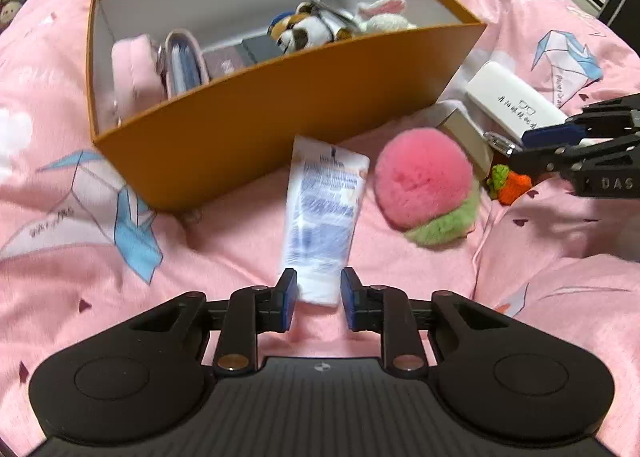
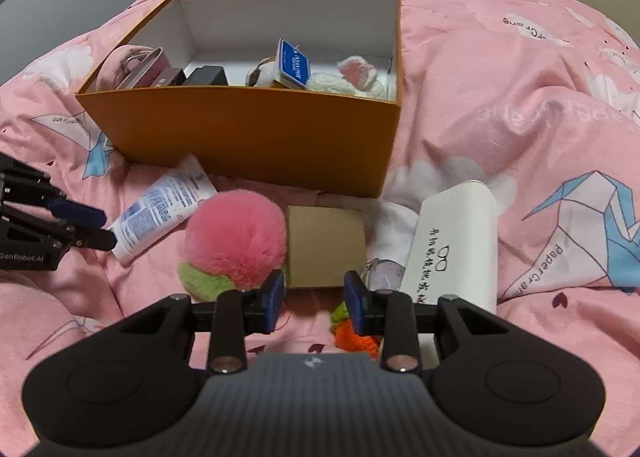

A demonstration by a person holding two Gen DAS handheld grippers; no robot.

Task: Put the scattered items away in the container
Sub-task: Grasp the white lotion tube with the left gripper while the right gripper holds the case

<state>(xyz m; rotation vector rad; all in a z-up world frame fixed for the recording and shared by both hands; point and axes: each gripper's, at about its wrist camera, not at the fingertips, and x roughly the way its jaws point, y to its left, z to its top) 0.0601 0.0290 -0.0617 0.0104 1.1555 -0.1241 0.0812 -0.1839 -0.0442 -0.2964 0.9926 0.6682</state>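
Done: several things are already seen inside the box (image 1: 280, 105): a pink pouch (image 1: 134, 73) at the left, a dark block (image 1: 260, 49) in the middle, a plush dog (image 1: 304, 31) and a white bunny (image 1: 384, 15) at the right.
Left: five things are seen on the quilt (image 1: 200, 265) in front of the box; the task is judged roughly half done.
Left gripper (image 1: 319, 295): its jaws are held partly open, with the near end of the tube (image 1: 324, 209) between them; a narrow gap is seen at each pad, so no grip is judged to be made.
Tube: it is laid flat on the quilt, its far end just beside the box's front wall.
Pompom (image 2: 236, 235): pink with a green base, it is set on the quilt right of the tube and just left of the card box (image 2: 326, 243).
Card box: it is placed near the big box's front wall, straight ahead of the right gripper (image 2: 314, 297).
Right gripper: its jaws are held partly open and nothing is gripped; bare quilt is seen between them.
Carrot toy (image 2: 356, 337): orange and green, it is partly hidden under the right-hand finger; contact cannot be told.
Case (image 2: 456, 241): white, it is laid on the quilt right of the card box, beside the right-hand finger.
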